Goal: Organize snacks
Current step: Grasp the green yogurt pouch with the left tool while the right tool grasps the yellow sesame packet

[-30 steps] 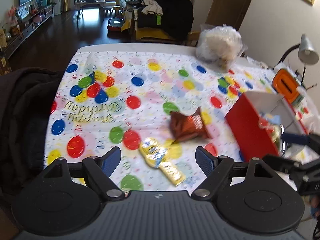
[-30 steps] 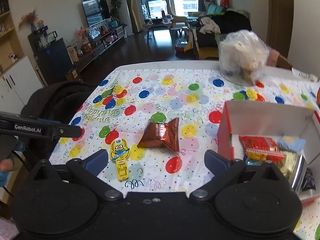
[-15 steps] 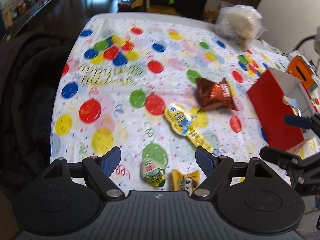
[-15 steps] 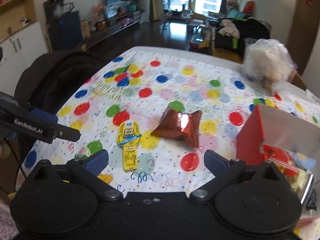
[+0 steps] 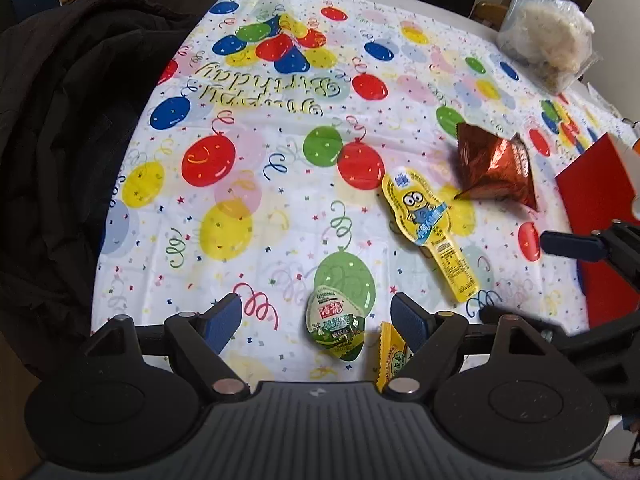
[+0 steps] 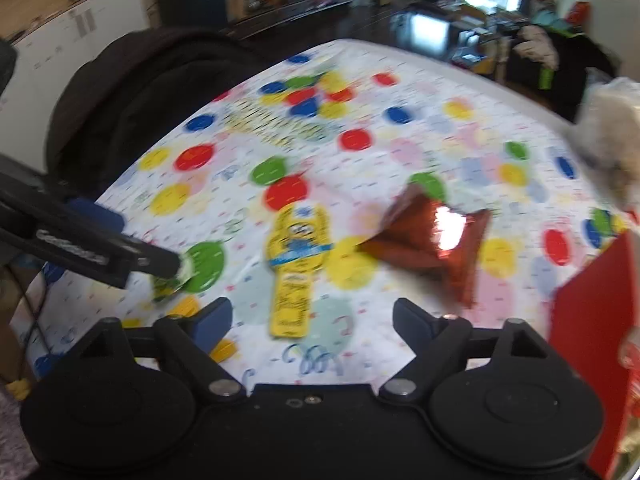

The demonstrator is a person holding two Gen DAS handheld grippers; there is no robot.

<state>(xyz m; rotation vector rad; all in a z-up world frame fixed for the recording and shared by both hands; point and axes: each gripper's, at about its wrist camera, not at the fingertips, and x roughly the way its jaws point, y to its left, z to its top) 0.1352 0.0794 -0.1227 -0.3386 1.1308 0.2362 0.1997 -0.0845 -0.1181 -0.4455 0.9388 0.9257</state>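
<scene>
Some snacks already visible in red box (image 6: 592,340). Left on tablecloth (image 5: 280,200): jelly cup (image 5: 335,330), Minions pack (image 5: 430,226), foil bag (image 5: 494,170), yellow packet (image 5: 391,356). Left gripper (image 5: 316,318) and right gripper (image 6: 312,318) spread wide, empty.

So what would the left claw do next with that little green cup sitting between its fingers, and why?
Probably ease down and close on the green jelly cup. The left gripper is open, with the cup lying on the tablecloth roughly between its fingers, untouched. The red box stands to the right. The right gripper is also open, above the yellow Minion packet.
</scene>
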